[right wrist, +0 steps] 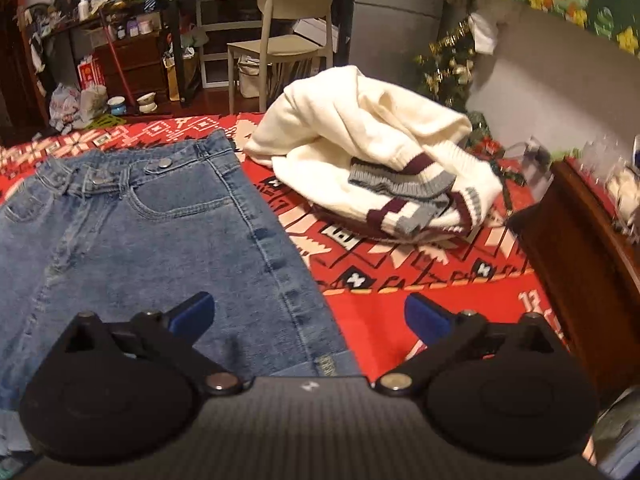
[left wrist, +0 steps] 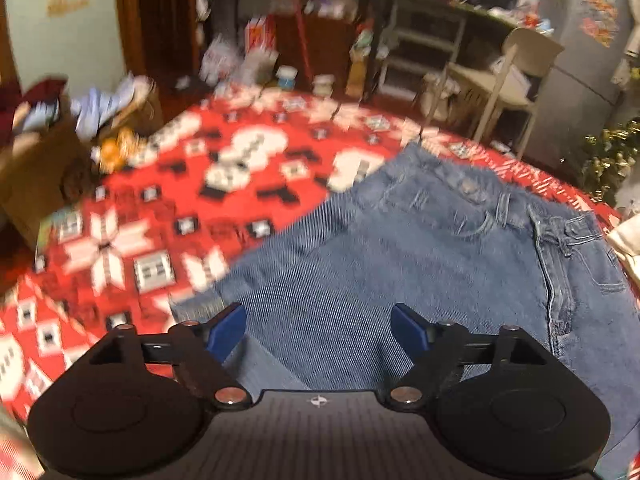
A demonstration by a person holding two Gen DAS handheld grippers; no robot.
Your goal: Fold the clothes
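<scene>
On red blanket (right wrist: 420, 280): one jeans (right wrist: 140, 240), one sweater (right wrist: 360, 128).

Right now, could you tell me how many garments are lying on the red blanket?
2: the blue jeans spread flat on the left, and the cream sweater crumpled to their right. Others may lie out of view.

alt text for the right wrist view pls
The right gripper hangs open and empty over the hem of blue jeans lying flat on a red patterned blanket. A crumpled cream sweater with maroon and grey stripes lies beyond, with a chair behind.
</scene>
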